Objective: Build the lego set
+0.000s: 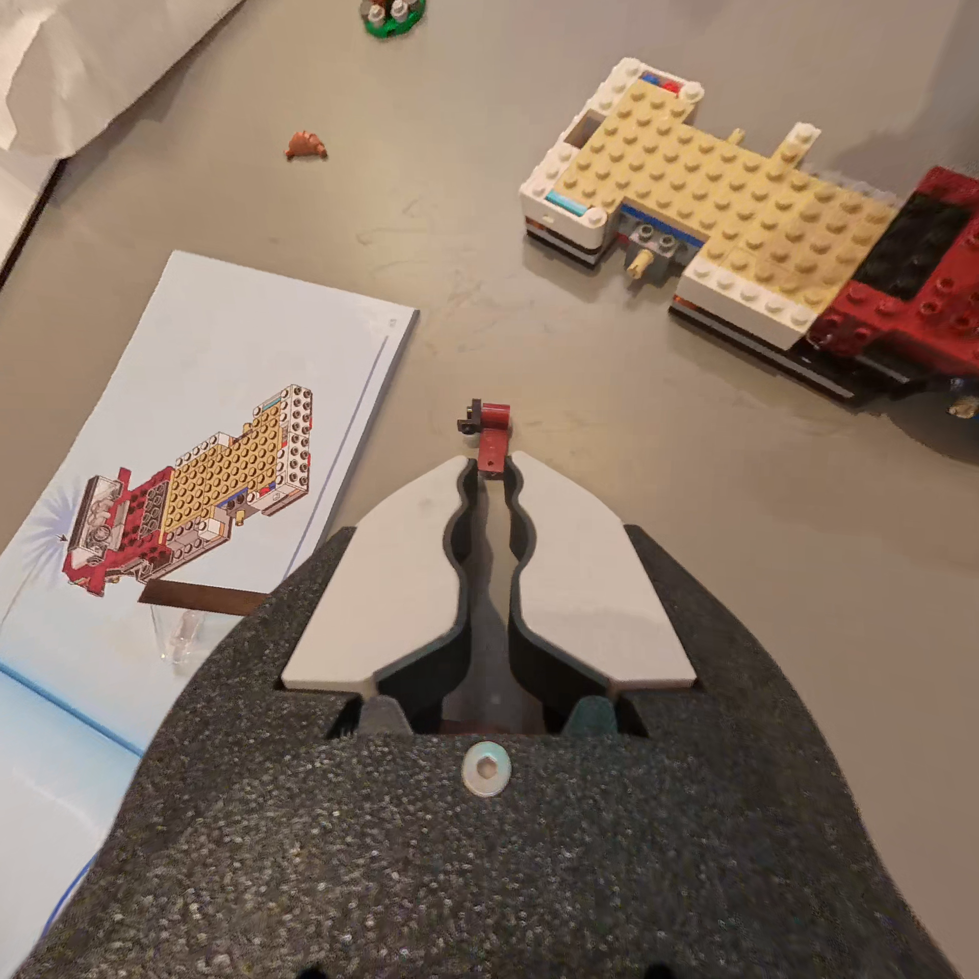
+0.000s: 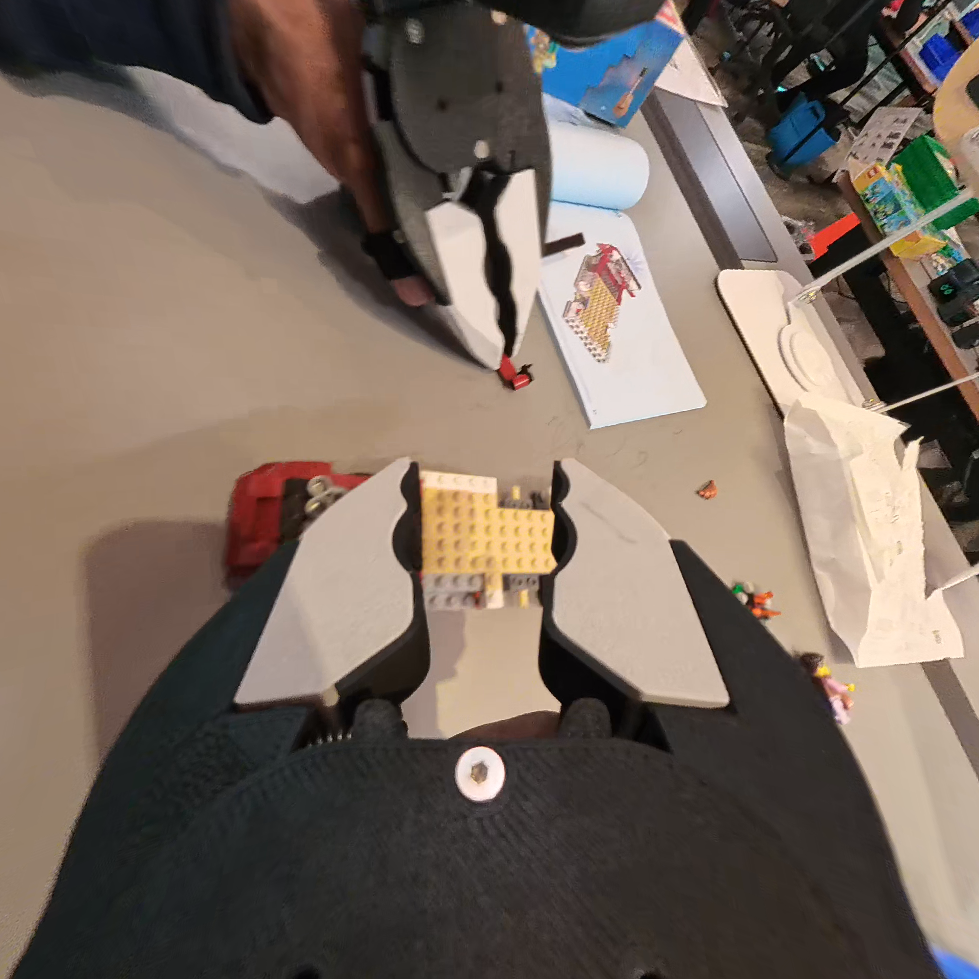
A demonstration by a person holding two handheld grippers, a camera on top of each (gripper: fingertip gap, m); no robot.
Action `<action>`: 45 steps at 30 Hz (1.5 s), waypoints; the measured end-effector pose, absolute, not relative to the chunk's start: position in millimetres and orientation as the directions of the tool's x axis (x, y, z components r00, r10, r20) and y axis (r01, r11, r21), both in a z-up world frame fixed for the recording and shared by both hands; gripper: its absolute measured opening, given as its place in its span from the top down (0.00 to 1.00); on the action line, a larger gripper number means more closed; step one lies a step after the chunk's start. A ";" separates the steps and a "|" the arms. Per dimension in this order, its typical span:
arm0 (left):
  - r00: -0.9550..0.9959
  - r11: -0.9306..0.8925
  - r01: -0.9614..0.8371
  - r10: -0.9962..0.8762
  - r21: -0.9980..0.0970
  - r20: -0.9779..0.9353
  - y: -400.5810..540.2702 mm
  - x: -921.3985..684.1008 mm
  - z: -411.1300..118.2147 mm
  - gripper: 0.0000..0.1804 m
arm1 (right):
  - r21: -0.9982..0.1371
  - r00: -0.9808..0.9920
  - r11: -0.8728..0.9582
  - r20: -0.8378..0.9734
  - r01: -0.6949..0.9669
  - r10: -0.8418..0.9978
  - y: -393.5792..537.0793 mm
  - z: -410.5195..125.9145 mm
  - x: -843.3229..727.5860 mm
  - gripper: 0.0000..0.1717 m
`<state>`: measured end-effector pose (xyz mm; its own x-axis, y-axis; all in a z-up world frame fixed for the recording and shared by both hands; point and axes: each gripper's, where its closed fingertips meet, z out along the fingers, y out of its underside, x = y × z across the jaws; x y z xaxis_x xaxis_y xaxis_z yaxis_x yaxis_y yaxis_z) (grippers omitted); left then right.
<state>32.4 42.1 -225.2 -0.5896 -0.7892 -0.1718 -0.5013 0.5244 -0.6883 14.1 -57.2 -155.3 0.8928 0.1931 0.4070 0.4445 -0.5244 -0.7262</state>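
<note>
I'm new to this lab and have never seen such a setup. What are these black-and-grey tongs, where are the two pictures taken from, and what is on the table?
They are two hand-held grippers, each carrying a camera that looks along its fingers. One picture is from the left gripper, one from the right gripper. The left one pinches a small dark-red brick piece at its tips. The right one hangs open above a tan, white and red brick model. An instruction booklet and a small brown piece lie on the grey table.

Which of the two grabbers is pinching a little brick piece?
The left gripper: its grey fingertips squeeze a small dark red brick piece. The right gripper gapes wide over the tan studded brick model.
</note>
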 end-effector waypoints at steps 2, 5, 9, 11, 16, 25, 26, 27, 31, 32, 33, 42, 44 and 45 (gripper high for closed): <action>-0.620 0.557 -0.455 -0.758 -0.694 -0.202 37.0 28.7 -223.1 0.95 | -0.720 0.890 -0.530 0.414 0.449 0.191 -41.4 -158.4 23.2 0.72; -0.670 0.606 -0.328 -0.690 -0.725 -0.274 22.9 19.1 -210.2 0.95 | -0.702 0.884 -0.543 0.417 0.460 0.210 -26.0 -169.2 25.8 0.72; -0.703 0.630 -0.127 -0.602 -0.766 -0.378 -1.9 1.5 -182.9 0.95 | -0.701 0.861 -0.502 0.445 0.507 0.248 -23.6 -170.8 9.3 0.72; -0.704 0.620 -0.086 -0.592 -0.780 -0.392 -10.1 -2.1 -174.0 0.95 | -0.711 0.851 -0.468 0.458 0.524 0.257 -25.2 -166.0 0.9 0.74; -0.736 0.587 0.016 -0.541 -0.810 -0.407 -30.1 -13.1 -159.2 0.95 | -0.720 0.840 -0.433 0.475 0.543 0.263 -28.1 -159.3 -8.4 0.80; -0.786 0.467 -0.018 -0.553 -0.884 -0.276 -37.2 -21.7 -152.9 0.85 | -0.733 0.811 -0.349 0.523 0.584 0.261 -37.8 -148.0 -16.9 0.91; -0.811 0.423 -0.060 -0.548 -0.904 -0.203 -39.4 -24.2 -153.7 0.81 | -0.738 0.805 -0.322 0.532 0.593 0.262 -39.9 -145.1 -19.3 0.91; -0.835 0.377 -0.106 -0.536 -0.920 -0.124 -42.5 -27.1 -154.5 0.79 | -0.743 0.799 -0.295 0.541 0.601 0.263 -41.9 -142.0 -22.1 0.91; -0.884 0.252 -0.214 -0.462 -0.944 0.077 -58.5 -35.9 -154.5 0.81 | -0.736 0.764 -0.221 0.575 0.640 0.294 -49.4 -137.4 -36.6 0.91; -0.891 0.243 -0.224 -0.443 -0.944 0.098 -62.3 -38.0 -155.0 0.82 | -0.727 0.753 -0.215 0.586 0.651 0.300 -50.7 -137.9 -39.0 0.91; -0.900 0.239 -0.228 -0.422 -0.944 0.111 -65.9 -40.5 -155.0 0.84 | -0.717 0.744 -0.217 0.594 0.662 0.307 -51.8 -139.5 -40.6 0.91; -0.912 0.195 -0.193 -0.398 -0.962 0.102 -72.9 -43.2 -148.4 0.95 | -0.706 0.743 -0.242 0.601 0.666 0.294 -60.4 -146.4 -38.5 0.91; -0.913 0.198 -0.185 -0.396 -0.962 0.094 -73.7 -43.4 -148.8 0.96 | -0.712 0.749 -0.241 0.596 0.660 0.291 -61.3 -146.5 -39.2 0.91; -0.913 0.205 -0.180 -0.398 -0.962 0.086 -74.0 -43.0 -149.4 0.96 | -0.713 0.751 -0.243 0.592 0.657 0.293 -61.9 -146.8 -39.7 0.91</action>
